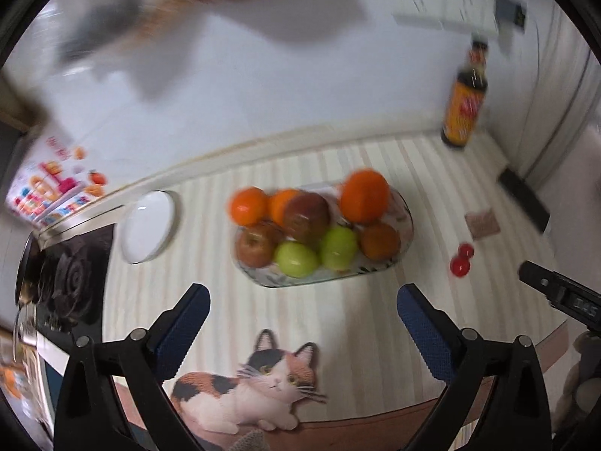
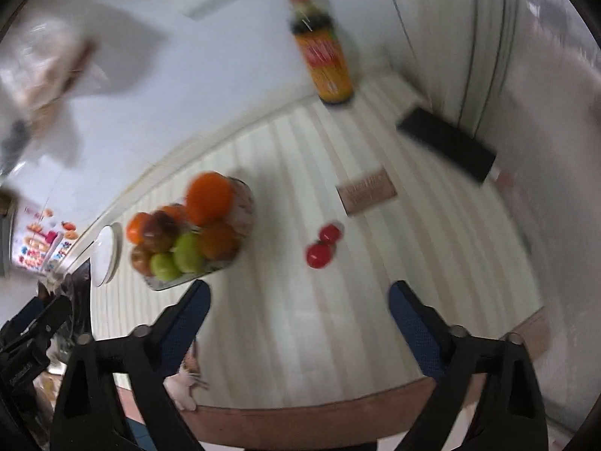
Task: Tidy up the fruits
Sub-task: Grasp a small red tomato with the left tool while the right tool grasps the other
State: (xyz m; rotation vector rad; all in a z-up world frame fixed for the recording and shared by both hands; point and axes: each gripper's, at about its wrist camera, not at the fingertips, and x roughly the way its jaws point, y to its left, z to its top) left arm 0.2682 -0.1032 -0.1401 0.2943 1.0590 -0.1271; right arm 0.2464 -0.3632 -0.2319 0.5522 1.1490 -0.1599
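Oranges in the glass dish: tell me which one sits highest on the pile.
The large orange at the dish's right end, as the left wrist view shows it. It rides on top of the other fruit; the other oranges sit lower.

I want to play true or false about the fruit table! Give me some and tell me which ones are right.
1. The fruit sits piled in a glass dish. True.
2. Two green apples lie in the dish. True.
3. The left claw is squeezing an orange. False: it is open and holds nothing.
4. The two small red fruits are in the dish. False: they lie on the striped cloth, apart from it.
5. The brown bottle has tipped over. False: it stands upright near the wall.
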